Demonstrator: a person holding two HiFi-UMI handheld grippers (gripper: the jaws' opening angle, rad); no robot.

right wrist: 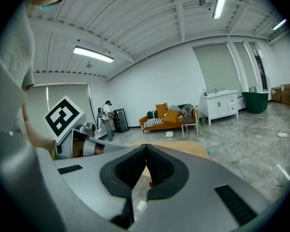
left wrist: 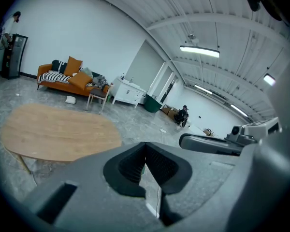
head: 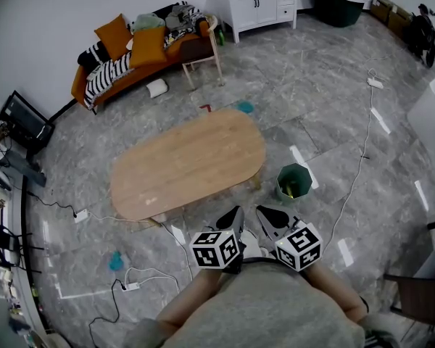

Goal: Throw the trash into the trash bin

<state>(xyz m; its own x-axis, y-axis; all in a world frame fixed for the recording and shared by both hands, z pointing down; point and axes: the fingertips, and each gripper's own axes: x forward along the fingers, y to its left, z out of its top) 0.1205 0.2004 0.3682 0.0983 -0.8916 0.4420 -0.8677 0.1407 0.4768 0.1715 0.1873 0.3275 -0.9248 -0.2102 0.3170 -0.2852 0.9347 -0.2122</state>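
A dark green trash bin (head: 294,182) stands on the grey floor just right of the oval wooden table (head: 188,164), with something yellowish inside it. Small bits of litter lie on the floor: a teal scrap (head: 245,107) and a red one (head: 205,108) beyond the table, and another teal scrap (head: 116,261) at the near left. My left gripper (head: 232,216) and right gripper (head: 270,214) are side by side in front of me, just short of the bin. Both are shut and hold nothing. In the left gripper view the jaws (left wrist: 145,146) meet over the table (left wrist: 53,129); the right gripper's jaws (right wrist: 146,149) meet too.
An orange sofa (head: 130,56), a wooden chair (head: 201,53) and a white cabinet (head: 261,6) line the far wall. Cables and a power strip (head: 130,286) trail across the floor at left, and a white cord (head: 362,151) runs at right. A person (right wrist: 108,120) stands far off.
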